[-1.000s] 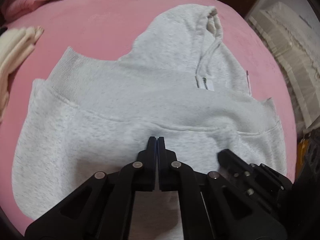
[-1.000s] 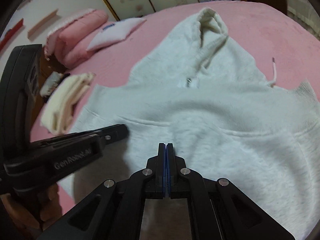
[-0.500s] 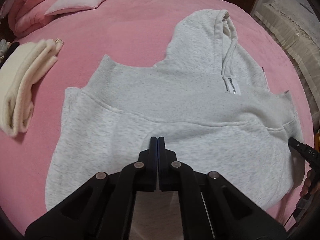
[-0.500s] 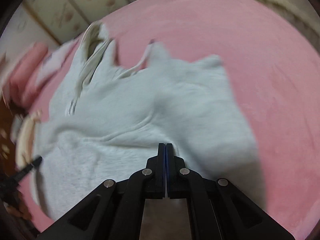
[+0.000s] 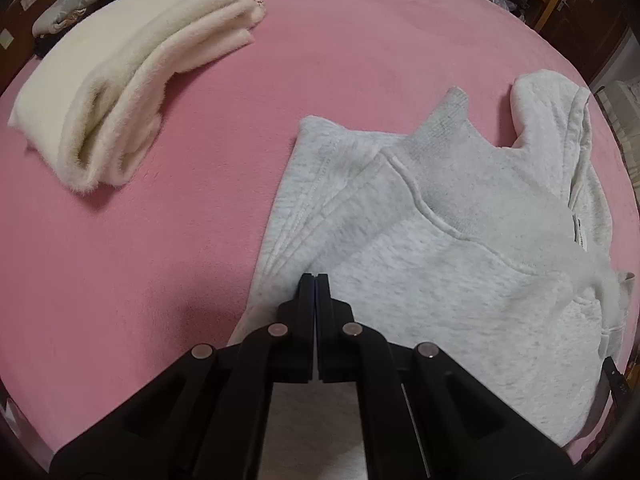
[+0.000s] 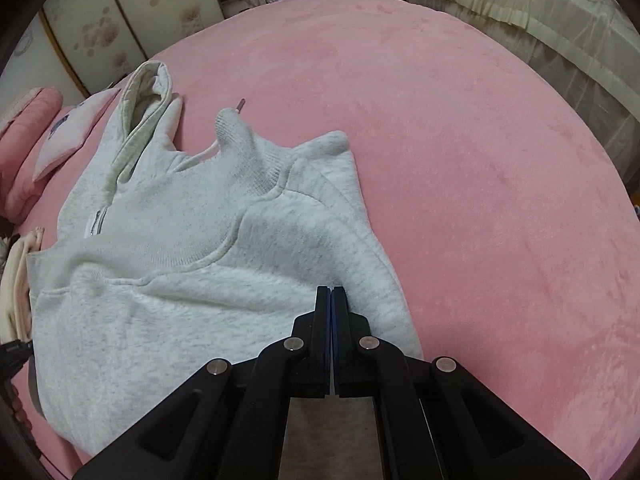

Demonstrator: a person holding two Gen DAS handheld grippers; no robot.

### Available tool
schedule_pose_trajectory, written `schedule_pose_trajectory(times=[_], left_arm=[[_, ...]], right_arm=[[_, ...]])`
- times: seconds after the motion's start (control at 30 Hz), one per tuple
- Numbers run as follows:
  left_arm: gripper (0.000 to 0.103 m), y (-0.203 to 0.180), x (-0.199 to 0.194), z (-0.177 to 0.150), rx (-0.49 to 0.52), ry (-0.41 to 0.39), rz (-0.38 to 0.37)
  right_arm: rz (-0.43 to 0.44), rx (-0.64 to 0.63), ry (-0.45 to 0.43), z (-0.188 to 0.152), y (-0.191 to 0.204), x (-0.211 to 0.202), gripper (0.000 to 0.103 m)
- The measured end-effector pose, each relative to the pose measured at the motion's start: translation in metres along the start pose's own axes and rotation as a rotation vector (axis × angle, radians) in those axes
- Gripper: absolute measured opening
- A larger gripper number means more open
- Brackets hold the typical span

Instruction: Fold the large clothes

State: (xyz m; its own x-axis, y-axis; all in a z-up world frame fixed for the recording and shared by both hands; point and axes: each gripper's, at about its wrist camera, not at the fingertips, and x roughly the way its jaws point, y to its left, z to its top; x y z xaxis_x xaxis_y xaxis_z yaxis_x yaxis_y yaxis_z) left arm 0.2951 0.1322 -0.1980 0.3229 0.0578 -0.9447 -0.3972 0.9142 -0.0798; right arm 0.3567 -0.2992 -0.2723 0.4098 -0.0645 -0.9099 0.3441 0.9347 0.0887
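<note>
Fleece, thick and limp, made up the one grey hoodie (image 5: 460, 264) lying partly folded on the pink bed (image 5: 160, 260); it looked soft, fairly heavy, best pinched at its layered side edges. Both grippers, left (image 5: 315, 280) and right (image 6: 331, 292), were closed and empty over those edges. One cream blanket (image 5: 120, 76) lay apart.

I see a light heather-grey hoodie (image 5: 460, 280) on a plain pink bedspread (image 5: 140, 260), a cream fuzzy folded blanket (image 5: 120, 68), and black grippers with blue pads.
</note>
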Motion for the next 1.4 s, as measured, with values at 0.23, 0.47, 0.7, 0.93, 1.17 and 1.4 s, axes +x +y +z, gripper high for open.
schedule_pose_trajectory(times=[0.23,0.47,0.7,0.93,1.17,1.4], left_arm=[[0.004,-0.028,-0.031,0.041,0.089,0.062,-0.067],[0.057,-0.067,-0.052,0.152,0.112,0.142,-0.259],[0.057,-0.14,-0.005,0.251,0.069,0.411,-0.371],[0.059,-0.209,0.058,0.295,0.023,0.519,-0.437],[0.059,-0.261,0.101,0.318,0.087,0.478,-0.508],[0.059,-0.285,0.142,0.305,0.147,0.484,-0.521]], right_arm=[[0.056,0.029,0.029,0.026,0.017,-0.02,0.026],[0.33,0.066,0.091,0.13,0.06,-0.027,0.055],[0.482,0.111,0.231,0.266,0.124,0.018,0.065],[0.554,0.252,0.366,0.354,0.178,0.097,0.076],[0.617,0.391,0.469,0.383,0.185,0.177,0.076],[0.707,0.28,0.541,0.385,0.209,0.216,0.06]])
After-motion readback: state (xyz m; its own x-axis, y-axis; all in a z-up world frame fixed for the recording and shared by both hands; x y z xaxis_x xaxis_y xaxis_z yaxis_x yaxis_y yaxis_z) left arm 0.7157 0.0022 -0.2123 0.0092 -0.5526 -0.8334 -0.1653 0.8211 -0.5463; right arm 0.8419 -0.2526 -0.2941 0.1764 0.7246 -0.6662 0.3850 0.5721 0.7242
